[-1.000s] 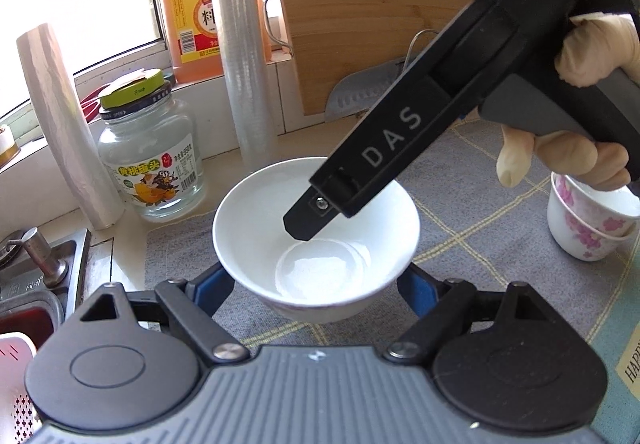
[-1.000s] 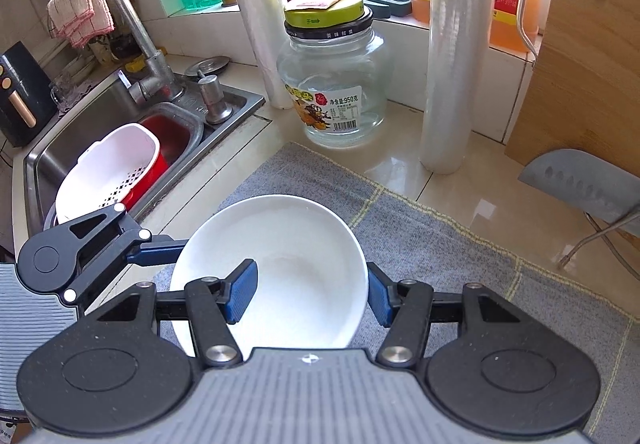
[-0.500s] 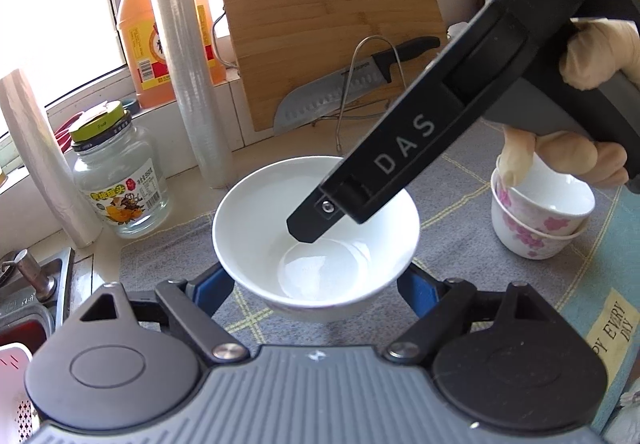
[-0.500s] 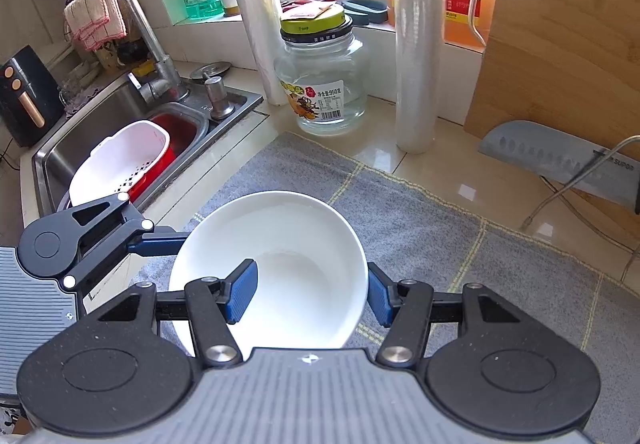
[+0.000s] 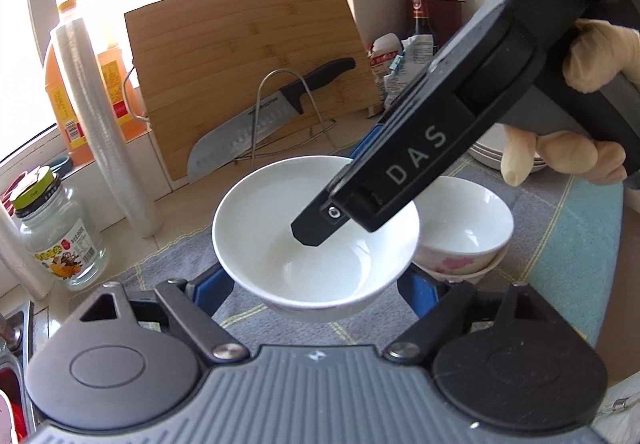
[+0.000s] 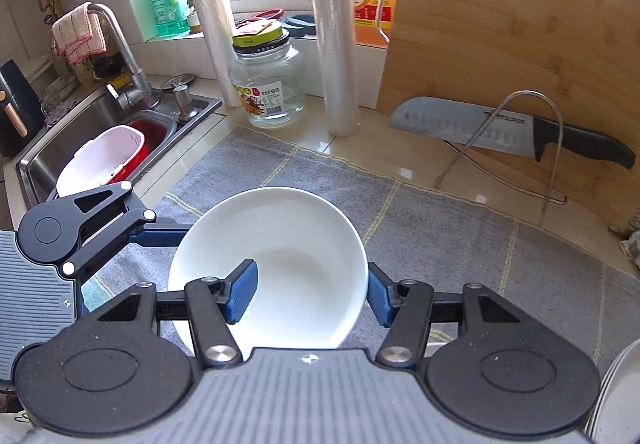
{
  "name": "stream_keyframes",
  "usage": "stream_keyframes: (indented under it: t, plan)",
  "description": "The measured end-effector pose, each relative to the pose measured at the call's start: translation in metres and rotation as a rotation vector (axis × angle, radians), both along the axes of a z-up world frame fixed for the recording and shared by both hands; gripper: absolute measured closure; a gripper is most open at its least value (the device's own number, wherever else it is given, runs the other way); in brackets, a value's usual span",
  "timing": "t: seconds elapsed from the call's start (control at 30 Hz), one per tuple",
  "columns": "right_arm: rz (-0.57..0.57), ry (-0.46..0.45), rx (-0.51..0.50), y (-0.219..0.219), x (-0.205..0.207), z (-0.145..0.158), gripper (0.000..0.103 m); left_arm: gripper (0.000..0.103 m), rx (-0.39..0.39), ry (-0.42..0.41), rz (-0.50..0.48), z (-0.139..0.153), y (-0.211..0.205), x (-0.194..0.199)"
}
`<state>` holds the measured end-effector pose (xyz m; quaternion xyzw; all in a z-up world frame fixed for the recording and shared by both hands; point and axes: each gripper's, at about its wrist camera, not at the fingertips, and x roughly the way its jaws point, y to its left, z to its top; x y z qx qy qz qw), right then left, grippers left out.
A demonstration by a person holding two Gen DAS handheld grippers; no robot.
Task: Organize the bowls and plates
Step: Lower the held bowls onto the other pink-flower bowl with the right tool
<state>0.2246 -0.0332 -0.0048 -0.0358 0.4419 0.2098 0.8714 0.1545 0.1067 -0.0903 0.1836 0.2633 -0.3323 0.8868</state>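
Right wrist view: knife blade reads "SUPOR".

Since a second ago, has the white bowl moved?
Yes. The white bowl, gripped by both grippers, has travelled right, away from the jar and sink, toward the knife.
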Motion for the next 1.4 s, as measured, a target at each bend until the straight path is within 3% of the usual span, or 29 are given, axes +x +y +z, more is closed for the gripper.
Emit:
stream_keyframes:
  t: [0.4,0.7,1.4]
  plan:
    - [-0.114,-0.019,-0.021,-0.058,-0.023,0.01,0.04,0.015,-0.023,-0.003,-0.108,0.014,-0.052,-0.005]
    - [-0.176,0.001,-0.031,-0.087,-0.034,0.003,0.04,0.015,-0.017,0.029,-0.168,0.007,-0.081,-0.009]
    - [-0.195,0.075,-0.033,-0.095,-0.032,-0.026,0.04,0.015,0.011,0.114,-0.177,-0.013,-0.096,-0.007]
